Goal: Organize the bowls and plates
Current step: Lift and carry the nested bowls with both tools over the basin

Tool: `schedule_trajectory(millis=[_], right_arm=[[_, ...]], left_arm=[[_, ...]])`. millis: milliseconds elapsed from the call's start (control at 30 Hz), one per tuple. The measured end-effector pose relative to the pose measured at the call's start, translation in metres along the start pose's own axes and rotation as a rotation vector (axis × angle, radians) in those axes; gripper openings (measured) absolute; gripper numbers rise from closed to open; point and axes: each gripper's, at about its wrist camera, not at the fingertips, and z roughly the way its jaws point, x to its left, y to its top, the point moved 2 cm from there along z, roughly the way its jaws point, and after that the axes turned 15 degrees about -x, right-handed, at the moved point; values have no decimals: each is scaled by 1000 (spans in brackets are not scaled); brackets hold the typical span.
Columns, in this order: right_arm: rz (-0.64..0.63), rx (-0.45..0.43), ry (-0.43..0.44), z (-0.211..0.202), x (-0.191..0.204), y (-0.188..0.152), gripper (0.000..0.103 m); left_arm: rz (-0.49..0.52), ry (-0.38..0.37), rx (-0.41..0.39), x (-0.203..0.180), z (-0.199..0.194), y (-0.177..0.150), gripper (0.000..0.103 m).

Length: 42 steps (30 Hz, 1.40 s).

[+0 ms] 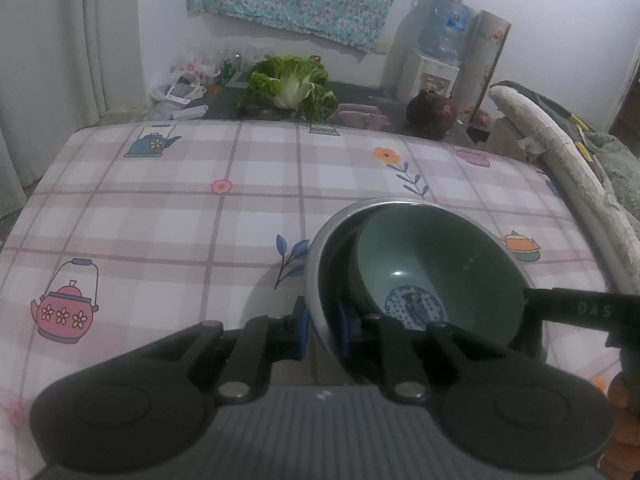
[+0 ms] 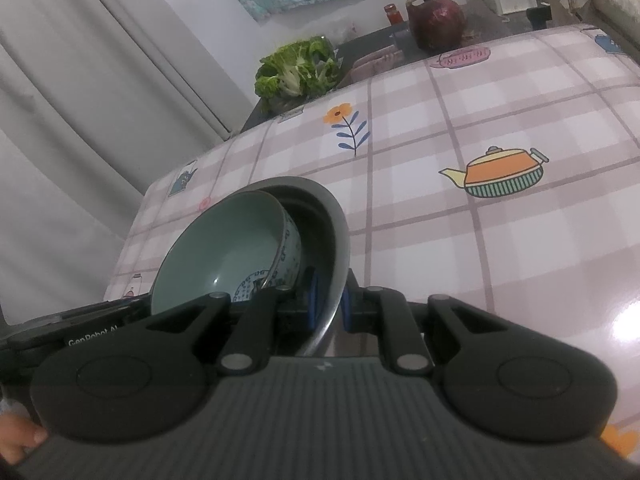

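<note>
A grey metal bowl [image 1: 316, 264] [image 2: 334, 220] stands over the checked tablecloth [image 1: 180, 220] with a green ceramic bowl [image 1: 436, 264] [image 2: 228, 248] leaning tilted inside it. My left gripper [image 1: 322, 332] is shut on the metal bowl's near rim, one blue pad outside and one inside. My right gripper [image 2: 329, 306] is shut on the opposite rim in the same way. In the left wrist view the right gripper's black body [image 1: 580, 308] reaches in from the right. In the right wrist view the left gripper's body [image 2: 96, 320] shows at lower left. Whether the bowl rests on the table I cannot tell.
Beyond the table's far edge a dark counter holds a leafy green cabbage [image 1: 288, 84] [image 2: 298, 70], a round purple cabbage [image 1: 432, 114] [image 2: 436, 24] and plastic bags [image 1: 180, 84]. A water dispenser [image 1: 436, 64] stands at the back. A padded chair back [image 1: 560, 152] runs along the right; curtains [image 2: 100, 100] hang left.
</note>
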Motion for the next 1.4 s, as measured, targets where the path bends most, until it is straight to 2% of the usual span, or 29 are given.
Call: schedule_trajectory(millis=[1400], right_arm=[[-40,-46,14,-19,24,13,13]], left_arm=[[-23,-7,-65,4,-34,15,16]])
